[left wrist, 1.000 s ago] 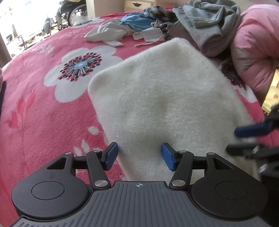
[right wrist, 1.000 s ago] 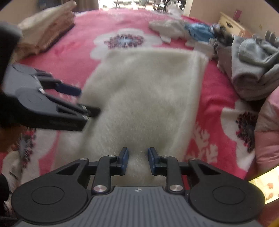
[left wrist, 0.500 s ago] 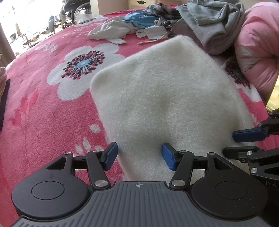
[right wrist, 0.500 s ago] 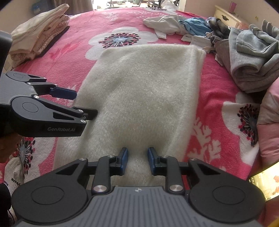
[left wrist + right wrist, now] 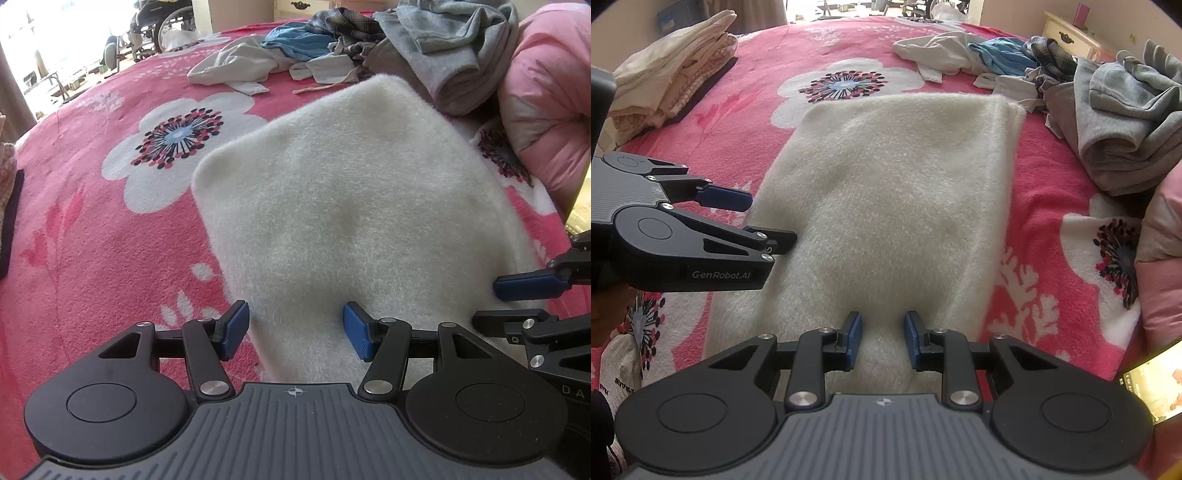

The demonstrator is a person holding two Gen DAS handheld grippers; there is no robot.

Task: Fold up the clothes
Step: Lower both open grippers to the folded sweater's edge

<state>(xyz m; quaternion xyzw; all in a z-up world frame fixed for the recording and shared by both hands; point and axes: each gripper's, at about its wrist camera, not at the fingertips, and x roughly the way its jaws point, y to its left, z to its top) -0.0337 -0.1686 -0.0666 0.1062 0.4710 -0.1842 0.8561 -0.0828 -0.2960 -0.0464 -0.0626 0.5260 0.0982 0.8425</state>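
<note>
Cream fleece garment (image 5: pixel 894 206) flat on pink floral bed (image 5: pixel 92 240), left claw (image 5: pixel 293 330) wide astride its edge, right claw (image 5: pixel 882 341) narrow, nothing pinched, folded cream stack (image 5: pixel 672 85) only in right view.

Two grippers over the bed: the left gripper (image 5: pixel 293 330) and the right gripper (image 5: pixel 882 341), each with two blue-padded fingers (image 5: pixel 854 338). One fluffy white garment (image 5: pixel 897 206) lies spread flat. One heap of unfolded clothes (image 5: pixel 1071 81) sits at the far side, one stack of folded ones (image 5: pixel 676 77) opposite. One pink quilt (image 5: pixel 546 85) is bunched at the edge.
</note>
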